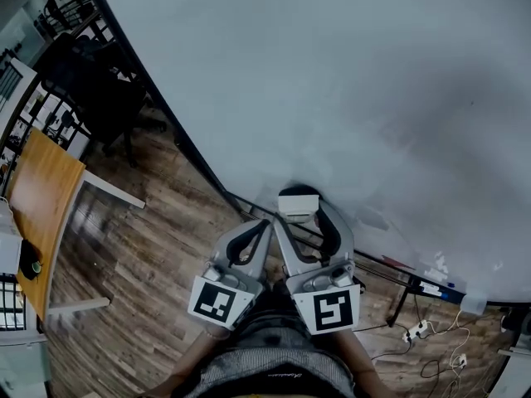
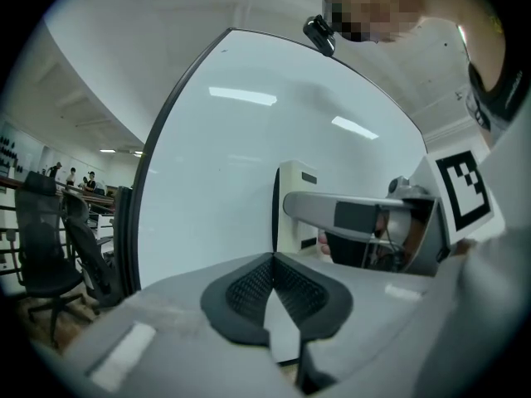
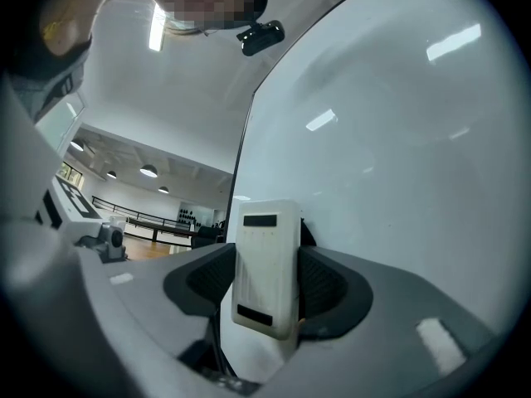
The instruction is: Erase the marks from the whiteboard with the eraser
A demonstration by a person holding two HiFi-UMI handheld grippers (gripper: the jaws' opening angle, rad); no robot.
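Seemingly the wiping is nearly done: the large glossy whiteboard (image 1: pixel 332 73) shows no clear marks, the right claw (image 3: pixel 267 287) clamps the white rectangular plastic eraser (image 1: pixel 298 205) near its lower edge, and the left claw (image 2: pixel 272 287) is clenched, empty.

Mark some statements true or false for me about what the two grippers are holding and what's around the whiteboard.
1. The right gripper is shut on a white eraser. True.
2. The left gripper holds a marker. False: its jaws are together with nothing between them.
3. The floor is carpeted. False: it is wood planking.
4. A wooden-topped table stands at the left of the head view. True.
5. A black chair stands beside the edge of the whiteboard. True.
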